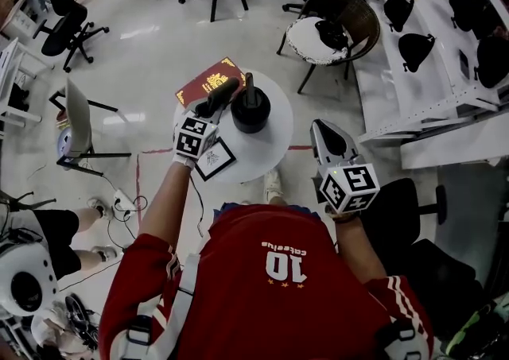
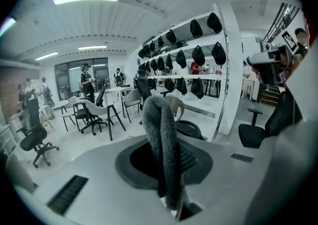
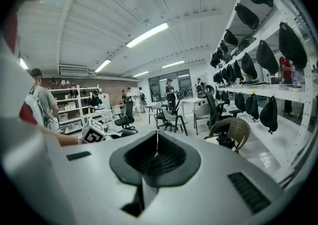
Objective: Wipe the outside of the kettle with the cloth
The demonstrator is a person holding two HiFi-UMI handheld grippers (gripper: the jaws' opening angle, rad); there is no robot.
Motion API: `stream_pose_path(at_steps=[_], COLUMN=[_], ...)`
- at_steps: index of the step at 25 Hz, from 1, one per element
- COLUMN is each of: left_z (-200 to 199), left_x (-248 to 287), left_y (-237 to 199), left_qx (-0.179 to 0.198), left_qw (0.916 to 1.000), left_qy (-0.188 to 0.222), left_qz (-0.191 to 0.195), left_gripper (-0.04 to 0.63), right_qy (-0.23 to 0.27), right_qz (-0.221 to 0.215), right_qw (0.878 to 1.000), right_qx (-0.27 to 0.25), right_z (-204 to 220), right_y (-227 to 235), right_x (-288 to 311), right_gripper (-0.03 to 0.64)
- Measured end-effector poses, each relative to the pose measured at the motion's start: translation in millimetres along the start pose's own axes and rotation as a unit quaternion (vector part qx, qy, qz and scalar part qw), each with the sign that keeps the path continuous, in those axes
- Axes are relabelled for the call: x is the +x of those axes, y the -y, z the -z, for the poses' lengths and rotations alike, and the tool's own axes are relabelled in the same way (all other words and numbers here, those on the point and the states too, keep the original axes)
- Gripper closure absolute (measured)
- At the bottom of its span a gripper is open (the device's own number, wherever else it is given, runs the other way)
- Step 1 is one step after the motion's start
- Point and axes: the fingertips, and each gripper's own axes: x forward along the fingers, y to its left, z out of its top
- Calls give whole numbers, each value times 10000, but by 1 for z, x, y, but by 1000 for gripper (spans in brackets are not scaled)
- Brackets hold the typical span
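Observation:
A black kettle (image 1: pixel 251 110) stands on a small round white table (image 1: pixel 269 148). My left gripper (image 1: pixel 216 104) reaches over the table's left side, just left of the kettle, and is shut on a dark grey cloth (image 1: pixel 224 94). In the left gripper view the cloth (image 2: pixel 161 119) sticks up in a folded loop from the shut left gripper (image 2: pixel 168 162); the kettle is out of that view. My right gripper (image 1: pixel 320 128) hangs off the table's right edge, apart from the kettle. Its jaws are shut on nothing in the right gripper view, where the gripper (image 3: pixel 157 145) points into the room.
A red book (image 1: pixel 208 81) lies on the table's far left and a framed card (image 1: pixel 214 158) on its near left. A wicker chair (image 1: pixel 340 27) stands behind, white shelves (image 1: pixel 429 72) with black bags to the right, and a black office chair (image 1: pixel 402 207) near my right side.

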Motion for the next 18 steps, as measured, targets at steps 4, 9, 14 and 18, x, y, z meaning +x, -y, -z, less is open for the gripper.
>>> stream_pose_path(at_steps=[4,9,14,18], left_z=[6,17,24,21], left_x=[24,46,61,62], left_y=[-4,-5,1,11], left_qx=[117,400,435,501], left_qw=[9996,9978,9965,9958], left_qy=[-242,-528,-675,-681], left_qz=[7,67,236,362], left_gripper=[548,548,548,548], right_qy=[-30,-99,-172,-198], right_qz=[51,35,35,7], right_qw=[10000,9999,9998,9997], right_qx=[75,109,112,143], right_z=[1,4,6,6], right_y=[14,21,28,31], right_x=[4,11,16,21], right_gripper=[600,600,600,600])
